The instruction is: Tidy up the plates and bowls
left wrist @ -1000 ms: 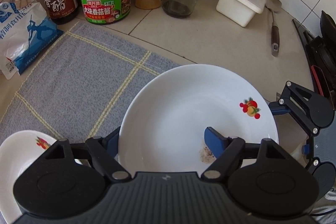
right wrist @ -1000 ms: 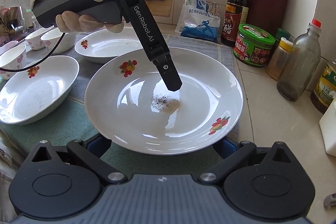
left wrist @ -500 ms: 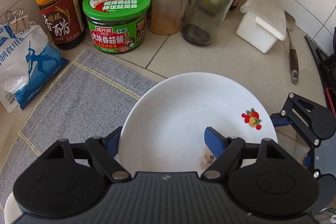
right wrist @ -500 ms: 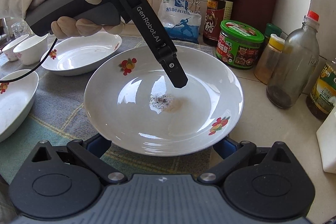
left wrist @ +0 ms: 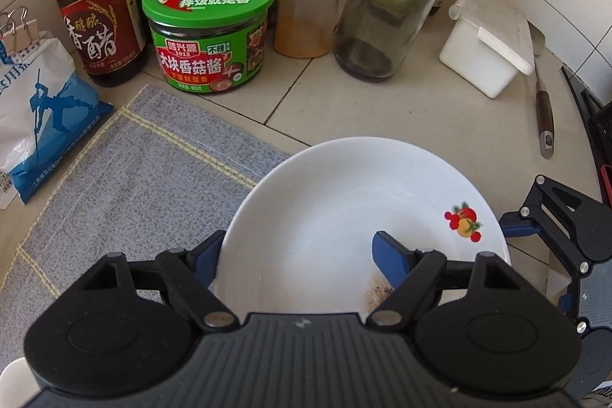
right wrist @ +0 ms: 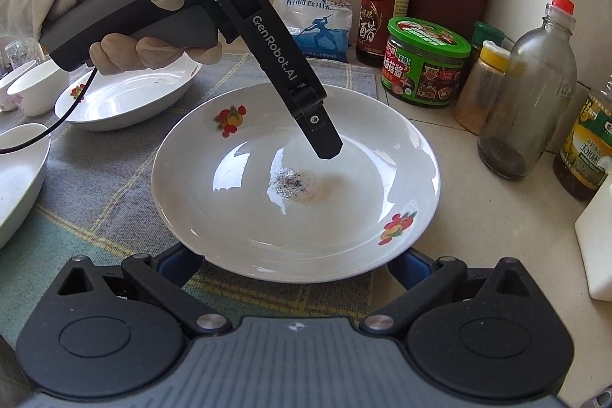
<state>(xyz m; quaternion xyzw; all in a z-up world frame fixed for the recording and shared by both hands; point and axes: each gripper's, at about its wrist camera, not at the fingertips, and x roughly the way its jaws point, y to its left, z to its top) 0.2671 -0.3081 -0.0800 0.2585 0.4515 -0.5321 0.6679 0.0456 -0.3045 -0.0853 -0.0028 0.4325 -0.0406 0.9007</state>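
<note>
- My left claw [left wrist: 296,253] grips the white plate [right wrist: 294,182]: one finger under the rim, the other inside on the dish.
- My right claw [right wrist: 294,264] is spread wide, fingers flanking the plate's near rim; contact cannot be confirmed.
- The plate sits partly over the grey mat [left wrist: 153,171], partly over the counter [left wrist: 382,109].
- Dark residue [right wrist: 292,180] marks its centre.
</note>
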